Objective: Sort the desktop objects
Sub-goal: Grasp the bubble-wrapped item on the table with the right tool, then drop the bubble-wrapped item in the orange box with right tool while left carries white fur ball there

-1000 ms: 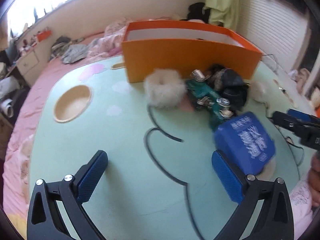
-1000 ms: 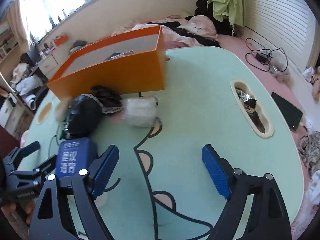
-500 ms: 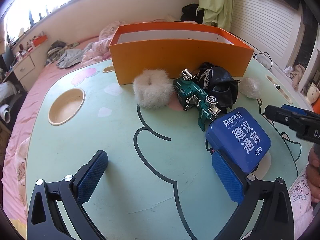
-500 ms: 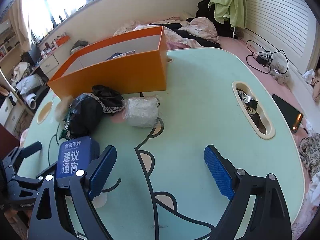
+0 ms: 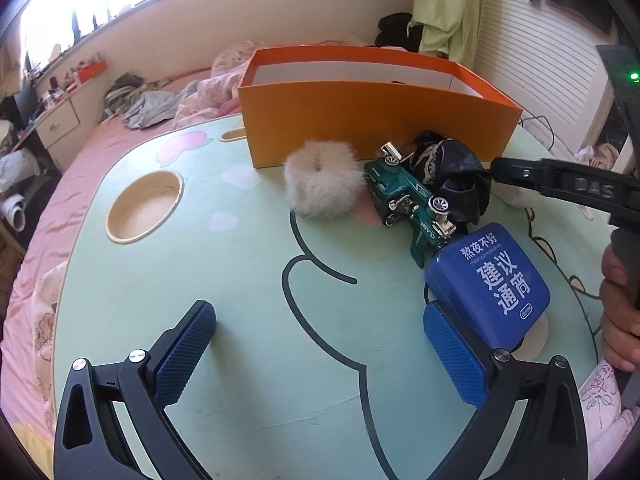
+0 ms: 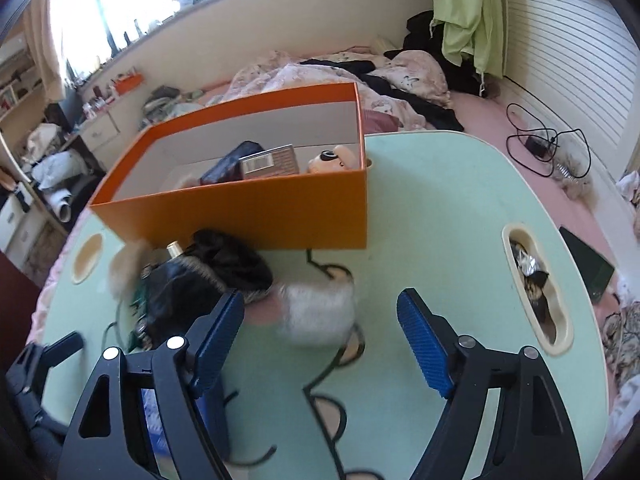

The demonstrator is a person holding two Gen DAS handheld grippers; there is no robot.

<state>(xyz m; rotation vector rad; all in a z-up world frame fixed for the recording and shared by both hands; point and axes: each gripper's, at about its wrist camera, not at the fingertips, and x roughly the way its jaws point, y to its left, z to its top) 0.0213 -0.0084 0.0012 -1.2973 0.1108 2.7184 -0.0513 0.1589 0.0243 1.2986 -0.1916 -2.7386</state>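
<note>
An orange box (image 5: pixel 376 120) stands at the back of the green table; in the right wrist view it (image 6: pixel 256 212) holds several items. In front of it lie a white fluffy ring (image 5: pixel 320 184), a green toy car (image 5: pixel 408 204), a black pouch (image 5: pixel 456 176) and a blue tin (image 5: pixel 492 280). My left gripper (image 5: pixel 320 352) is open and empty, its right finger beside the blue tin. My right gripper (image 6: pixel 320 340) is open and empty, above a white wrapped bundle (image 6: pixel 320 312) beside the black pouch (image 6: pixel 208 280).
A round recess (image 5: pixel 144 204) is sunk in the table's left side. An oblong recess (image 6: pixel 536 284) with small clutter is on the right. A pink bed with clothes surrounds the table. The right gripper's arm (image 5: pixel 560 184) crosses the left wrist view.
The right gripper has moved forward toward the white bundle and the orange box, leaving the blue tin behind its left finger. The left gripper has stayed nearly still, open beside the tin.
</note>
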